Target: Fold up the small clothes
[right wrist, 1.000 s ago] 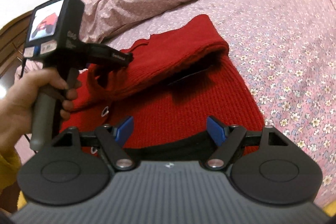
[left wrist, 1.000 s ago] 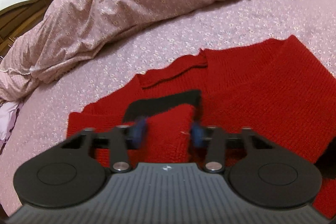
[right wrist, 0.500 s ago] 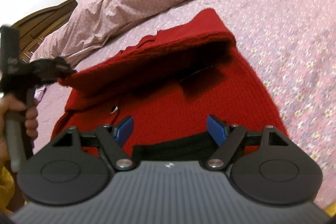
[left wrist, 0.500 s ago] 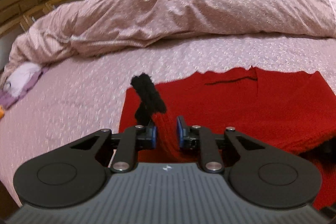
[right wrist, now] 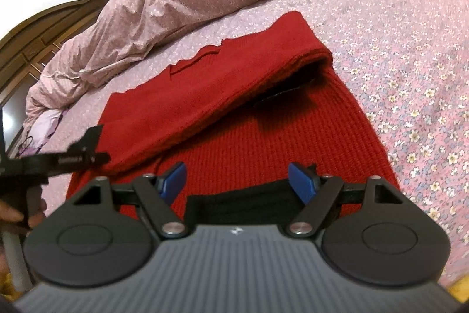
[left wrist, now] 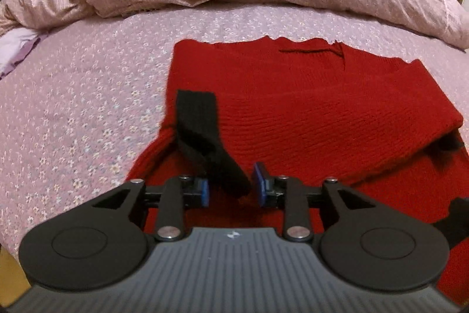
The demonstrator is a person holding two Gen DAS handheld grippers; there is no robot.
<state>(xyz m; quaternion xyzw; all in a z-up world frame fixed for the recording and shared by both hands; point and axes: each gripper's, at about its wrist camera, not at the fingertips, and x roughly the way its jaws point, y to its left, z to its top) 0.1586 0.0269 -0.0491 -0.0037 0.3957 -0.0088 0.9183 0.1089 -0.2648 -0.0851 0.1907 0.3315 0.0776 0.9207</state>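
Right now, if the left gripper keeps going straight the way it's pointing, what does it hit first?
Most likely the black cuff lying between the opening jaws of the left gripper, then the red sweater under it; depth is hard to judge.

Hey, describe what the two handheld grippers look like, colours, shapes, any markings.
Both match. The left gripper and right gripper each have a ribbed grey body with a small white logo, two round black discs, black linkage arms on silver pivot pins, and blue pads. From the side, the left gripper shows white lettering, too blurred to read.
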